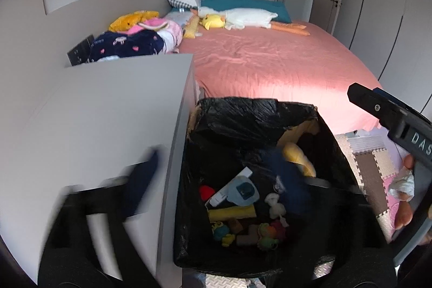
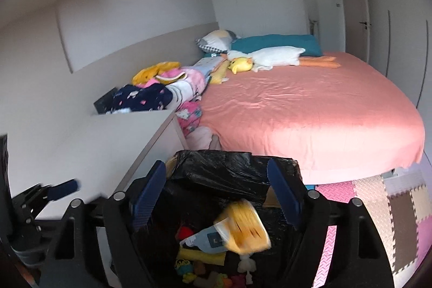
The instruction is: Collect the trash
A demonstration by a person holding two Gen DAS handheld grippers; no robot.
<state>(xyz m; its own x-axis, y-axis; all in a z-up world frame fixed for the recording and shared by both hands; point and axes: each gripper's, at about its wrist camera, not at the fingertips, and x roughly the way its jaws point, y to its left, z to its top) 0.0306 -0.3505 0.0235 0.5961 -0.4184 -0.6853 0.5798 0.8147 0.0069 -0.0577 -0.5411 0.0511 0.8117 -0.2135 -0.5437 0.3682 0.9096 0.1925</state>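
Observation:
A bin lined with a black bag (image 1: 256, 109) (image 2: 229, 161) stands between a white cabinet and the bed. It holds several small toys, a blue and white packet (image 1: 237, 190) and a yellow roll. My left gripper (image 1: 216, 177) hovers over the bin's left rim, open, its blue pads blurred and nothing between them. My right gripper (image 2: 217, 193) stands open above the bin. A blurred yellow wrapper (image 2: 245, 226) lies loose below its pads, touching neither; it also shows as the yellow wrapper (image 1: 298, 158) inside the bin. One finger (image 1: 378, 107) of the right gripper shows at the right edge.
A white cabinet top (image 1: 108, 112) borders the bin on the left, with a pile of clothes (image 1: 140, 42) behind it. The pink-sheeted bed (image 1: 270, 58) carries plush toys (image 1: 237, 18). Foam floor mats (image 1: 372, 166) and a doll (image 1: 402, 188) lie at the right.

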